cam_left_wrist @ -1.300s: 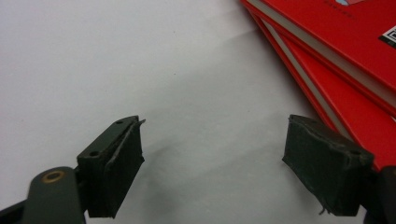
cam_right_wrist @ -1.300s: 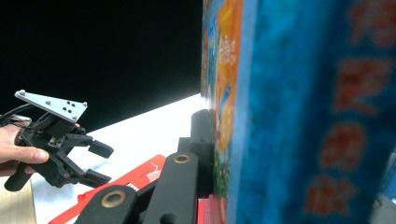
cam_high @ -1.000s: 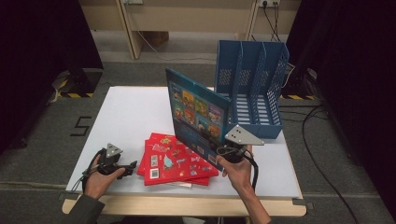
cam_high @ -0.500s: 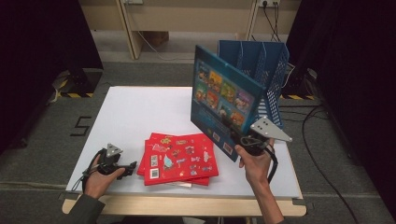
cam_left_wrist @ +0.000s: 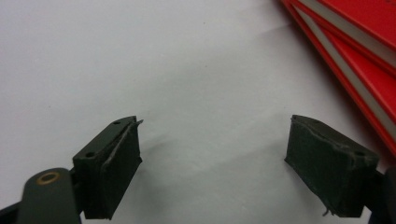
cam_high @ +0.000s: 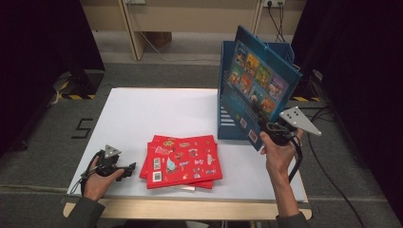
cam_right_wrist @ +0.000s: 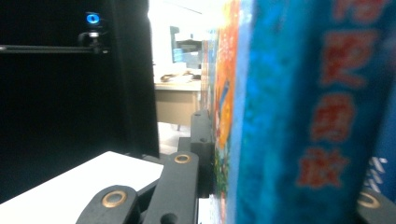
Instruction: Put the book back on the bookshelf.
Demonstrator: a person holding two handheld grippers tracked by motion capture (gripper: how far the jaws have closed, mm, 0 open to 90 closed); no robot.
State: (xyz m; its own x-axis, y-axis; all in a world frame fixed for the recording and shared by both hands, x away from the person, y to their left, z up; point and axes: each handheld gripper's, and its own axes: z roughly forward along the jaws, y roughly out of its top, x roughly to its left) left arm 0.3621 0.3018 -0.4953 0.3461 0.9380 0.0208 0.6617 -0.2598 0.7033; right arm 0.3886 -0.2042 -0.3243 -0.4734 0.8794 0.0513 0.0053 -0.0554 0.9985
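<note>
A blue picture book (cam_high: 254,85) hangs tilted in the air at the table's right, in front of the blue file rack (cam_high: 227,118). My right gripper (cam_high: 267,126) is shut on its lower edge; in the right gripper view the book (cam_right_wrist: 280,112) sits edge-on between the jaws. A stack of red books (cam_high: 180,159) lies flat near the front middle of the white table (cam_high: 142,114). My left gripper (cam_high: 127,170) rests on the table left of that stack, open with nothing between its fingers (cam_left_wrist: 112,168); the red books' corner (cam_left_wrist: 355,51) lies just beyond its right jaw.
The blue file rack stands at the table's right back, partly hidden by the raised book. Dark curtains hang on both sides, a wooden desk (cam_high: 190,14) stands behind, and cables (cam_high: 323,114) run on the floor at the right.
My right gripper has lifted the blue book up and carried it right, toward the file rack. The left gripper and red stack have stayed still.
</note>
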